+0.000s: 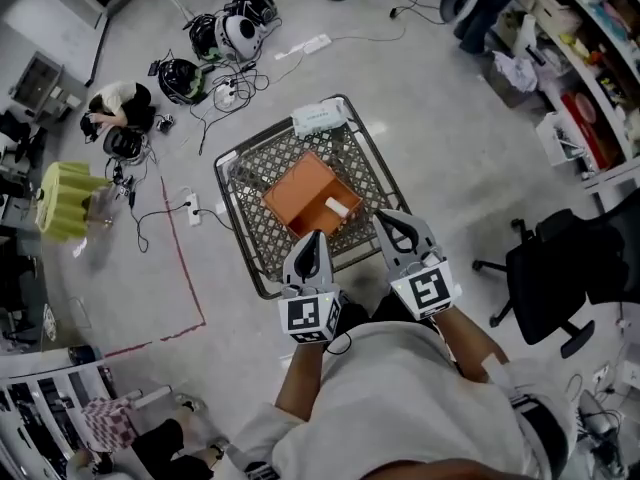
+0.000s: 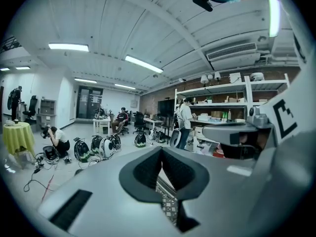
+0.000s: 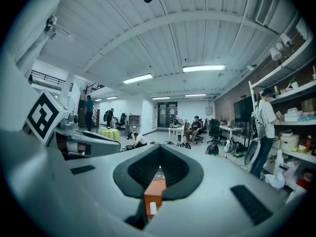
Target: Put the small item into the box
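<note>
Orange box (image 1: 300, 193): open at the top, set on the mesh deck of the cart and turned cornerwise to the cart's sides
Small item (image 1: 337, 208): white, lies inside the box on its floor, near the corner closest to the right gripper; neither gripper touches it
Cart (image 1: 236, 196): wire-mesh tray with a metal rim, standing on the grey floor just ahead of the person
White flat pack (image 1: 320, 118): rests at the cart's far rim, apart from the box
Left gripper (image 1: 313, 238): jaws closed tip to tip with nothing between them; held above the cart's near side, its tips at the box's near corner in the head view; the left gripper view shows only cart mesh through the slit under its pads
Right gripper (image 1: 385, 218): jaws pressed together and empty; held over the cart's near right, just beside the box's right corner; in the right gripper view the box and the white item show through the slit beneath the closed pads
Floor beyond the cart: helmets (image 1: 235, 28) among cables, with a crouching person (image 1: 118, 103) near them
Left of the cart: a yellow-green covered table (image 1: 68, 198) and a red line (image 1: 185, 268) on the floor
Right of the cart: a black office chair (image 1: 560, 268), well apart from the box
</note>
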Demonstrator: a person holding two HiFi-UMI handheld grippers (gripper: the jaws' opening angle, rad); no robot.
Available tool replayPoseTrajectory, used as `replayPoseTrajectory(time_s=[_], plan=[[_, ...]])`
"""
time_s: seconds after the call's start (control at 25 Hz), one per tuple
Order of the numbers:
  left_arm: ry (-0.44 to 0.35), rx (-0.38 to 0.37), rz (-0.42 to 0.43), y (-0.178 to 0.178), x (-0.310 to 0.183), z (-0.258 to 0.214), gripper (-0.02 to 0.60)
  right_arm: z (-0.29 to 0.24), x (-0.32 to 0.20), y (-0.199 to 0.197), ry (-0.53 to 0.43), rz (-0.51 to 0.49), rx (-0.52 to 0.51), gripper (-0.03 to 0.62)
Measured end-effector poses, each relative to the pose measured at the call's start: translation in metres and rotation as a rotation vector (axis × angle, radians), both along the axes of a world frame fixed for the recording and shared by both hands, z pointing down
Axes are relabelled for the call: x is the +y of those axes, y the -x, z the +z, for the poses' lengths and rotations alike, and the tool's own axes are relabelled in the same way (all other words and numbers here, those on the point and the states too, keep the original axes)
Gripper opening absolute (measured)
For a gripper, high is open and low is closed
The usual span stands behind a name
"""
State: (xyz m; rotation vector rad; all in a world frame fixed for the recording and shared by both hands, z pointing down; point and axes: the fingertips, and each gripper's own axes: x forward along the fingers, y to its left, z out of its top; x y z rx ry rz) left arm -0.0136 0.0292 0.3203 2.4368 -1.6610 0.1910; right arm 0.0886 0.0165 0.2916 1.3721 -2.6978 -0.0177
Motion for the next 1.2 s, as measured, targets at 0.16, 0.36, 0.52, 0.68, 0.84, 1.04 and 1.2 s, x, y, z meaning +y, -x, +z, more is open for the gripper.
replayPoseTrajectory(time_s=[0.16, 0.36, 0.52, 0.68, 0.84, 1.04, 1.2], plan=[[-0.053, -0.008, 0.044, 0.001, 0.005, -0.020, 0.009, -0.021, 0.009, -0.004, -0.063, 0.040, -0.029, 0.003], [-0.101, 0.017, 0.051, 0.016, 0.005, -0.038, 0.009, -0.046, 0.017, 0.001, -0.105, 0.090, -0.079, 0.003], [-0.126, 0.023, 0.072, 0.015, 0.004, -0.046, 0.008, -0.059, 0.018, 0.005, -0.130, 0.107, -0.079, 0.003], [-0.144, 0.035, 0.081, 0.015, 0.005, -0.050, 0.008, -0.062, 0.018, 0.014, -0.142, 0.098, -0.065, 0.003], [-0.154, 0.040, 0.076, 0.020, 0.004, -0.055, 0.008, -0.065, 0.018, 0.024, -0.143, 0.083, -0.057, 0.003], [-0.162, 0.056, 0.072, 0.024, 0.001, -0.062, 0.008, -0.070, 0.016, 0.030, -0.150, 0.074, -0.060, 0.003], [-0.157, 0.050, 0.075, 0.024, 0.000, -0.062, 0.009, -0.070, 0.014, 0.032, -0.152, 0.071, -0.055, 0.003]])
